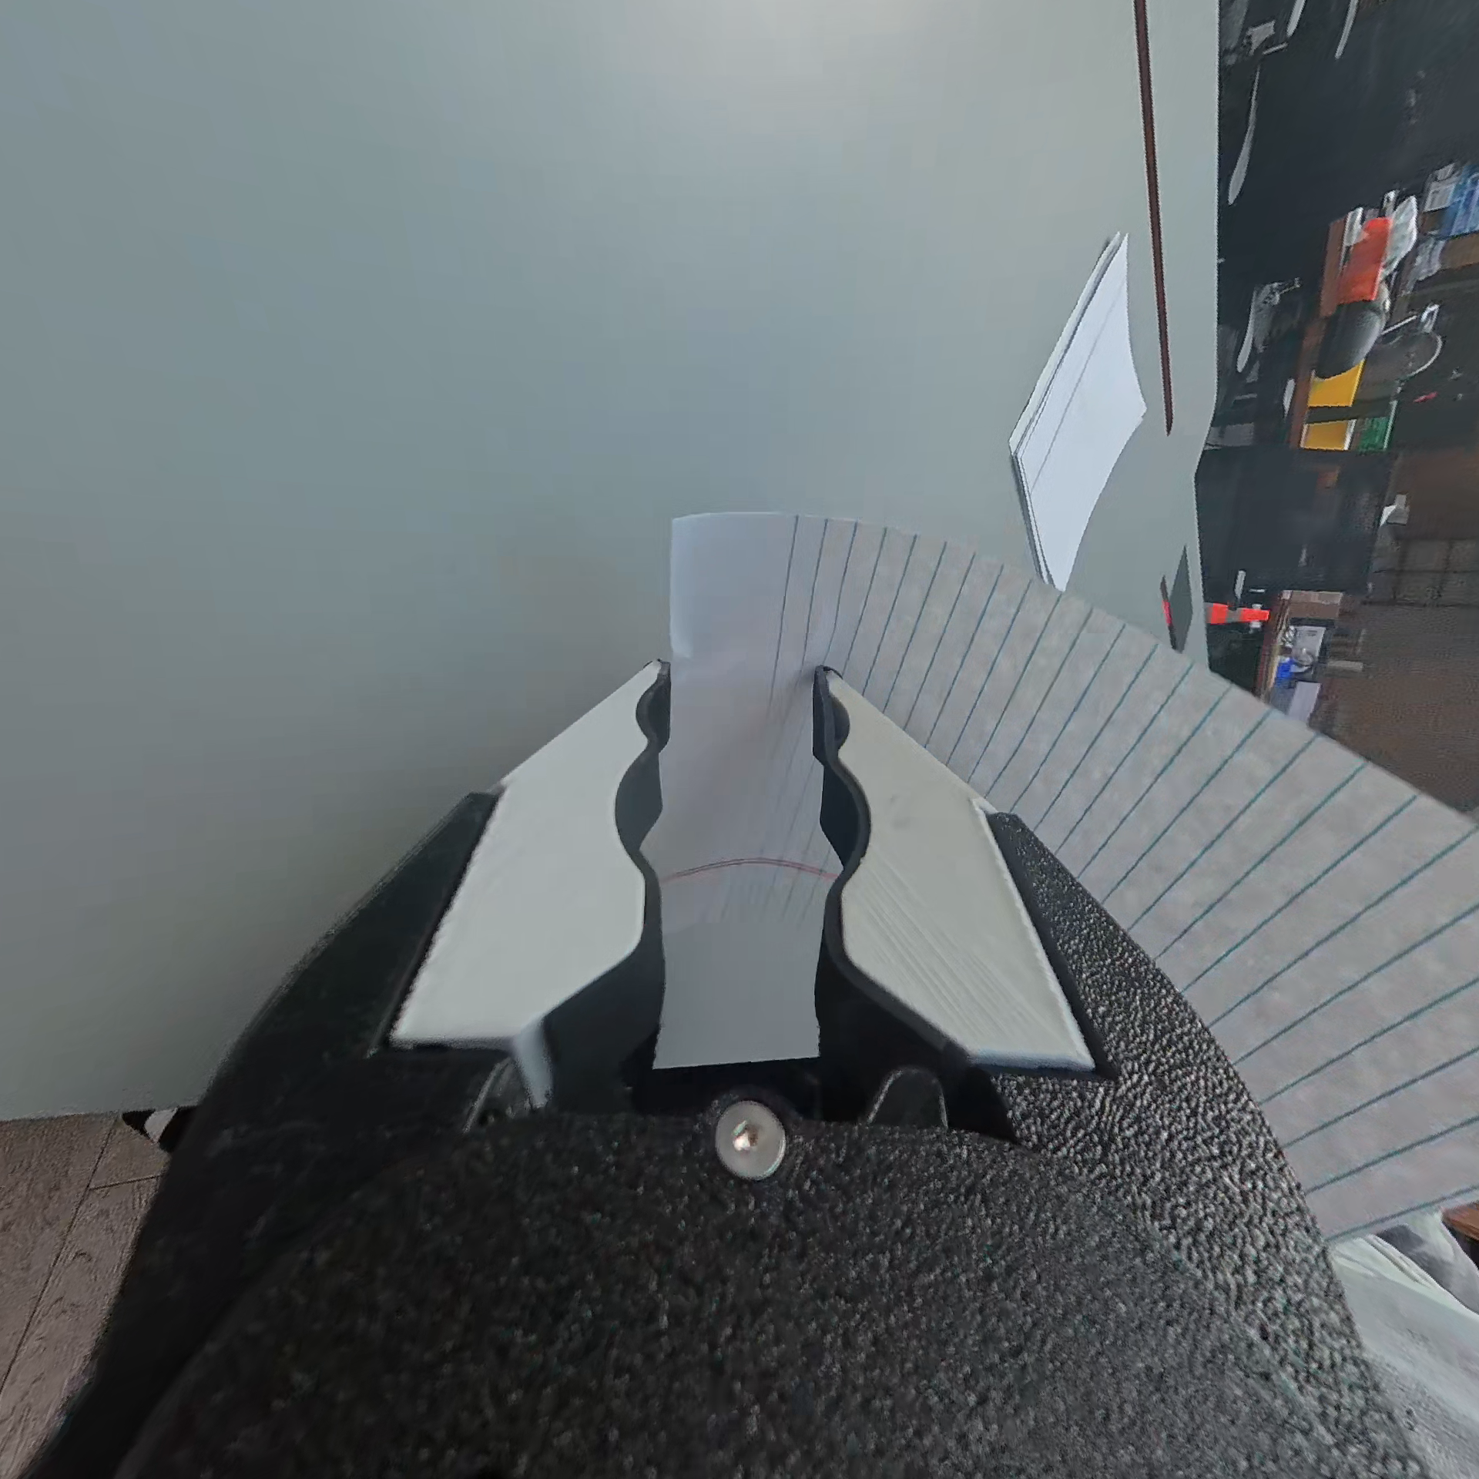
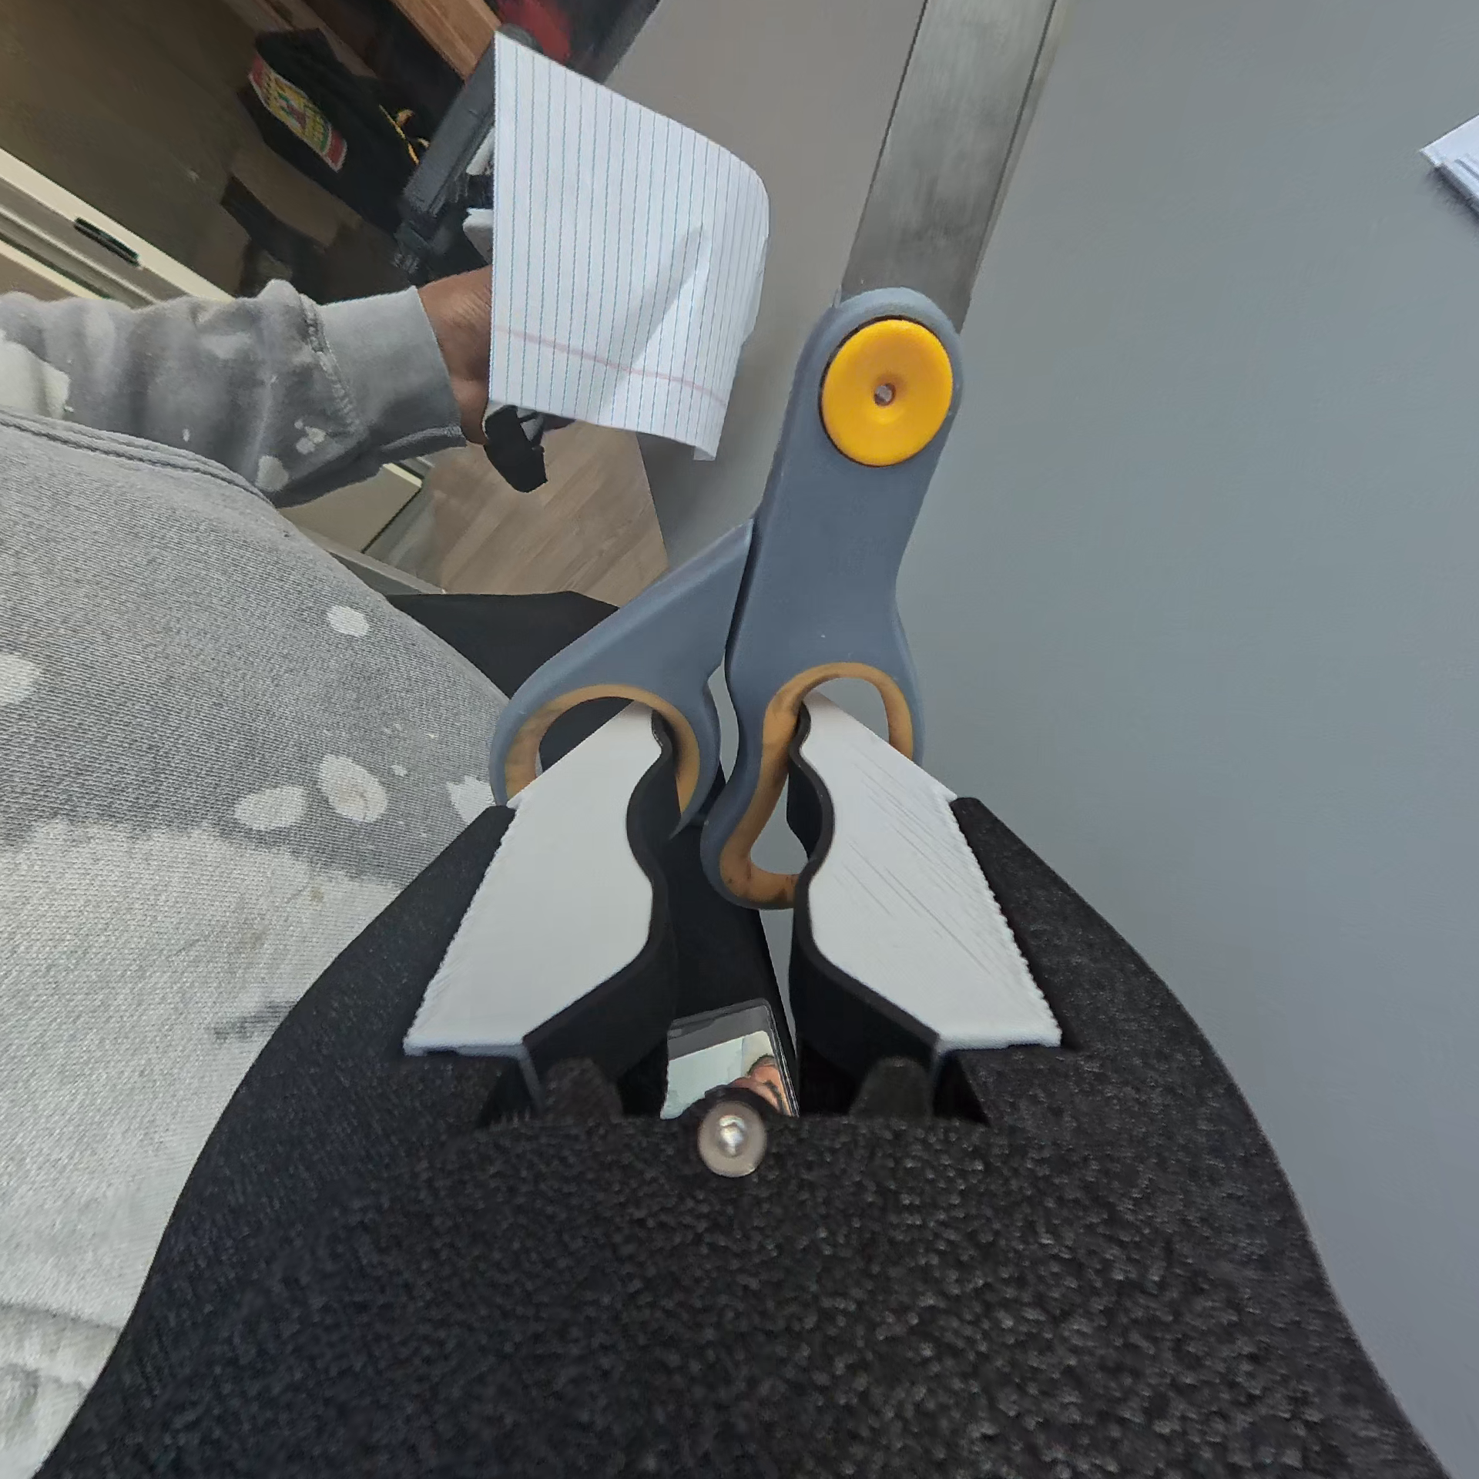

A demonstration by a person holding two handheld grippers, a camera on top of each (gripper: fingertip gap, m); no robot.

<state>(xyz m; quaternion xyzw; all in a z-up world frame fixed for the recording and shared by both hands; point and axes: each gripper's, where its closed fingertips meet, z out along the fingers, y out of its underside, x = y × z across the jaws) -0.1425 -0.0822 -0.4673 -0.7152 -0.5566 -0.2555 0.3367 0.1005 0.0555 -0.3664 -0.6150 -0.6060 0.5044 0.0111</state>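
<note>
My left gripper [image 1: 736, 676] is shut on a sheet of lined white paper [image 1: 1120, 800]. The sheet runs up between the two white fingers and fans out behind the right one. In the right wrist view the same sheet [image 2: 624, 264] hangs curled in the air at upper left, in front of a hand in a grey sleeve [image 2: 240, 376]. My right gripper [image 2: 732, 728] holds grey scissors [image 2: 832, 560] with a yellow pivot [image 2: 888, 392]. One finger sits in each handle loop. The steel blades [image 2: 944, 144] are together and point away over the grey table [image 2: 1200, 560].
A small stack of white lined paper [image 1: 1080, 400] lies on the grey table [image 1: 400, 320] beyond the left gripper; its corner also shows in the right wrist view [image 2: 1456, 160]. A thin dark red strip [image 1: 1152, 224] runs beside it. Cluttered shelves [image 1: 1360, 280] stand past the table edge. Wood floor [image 1: 64, 1240] lies below.
</note>
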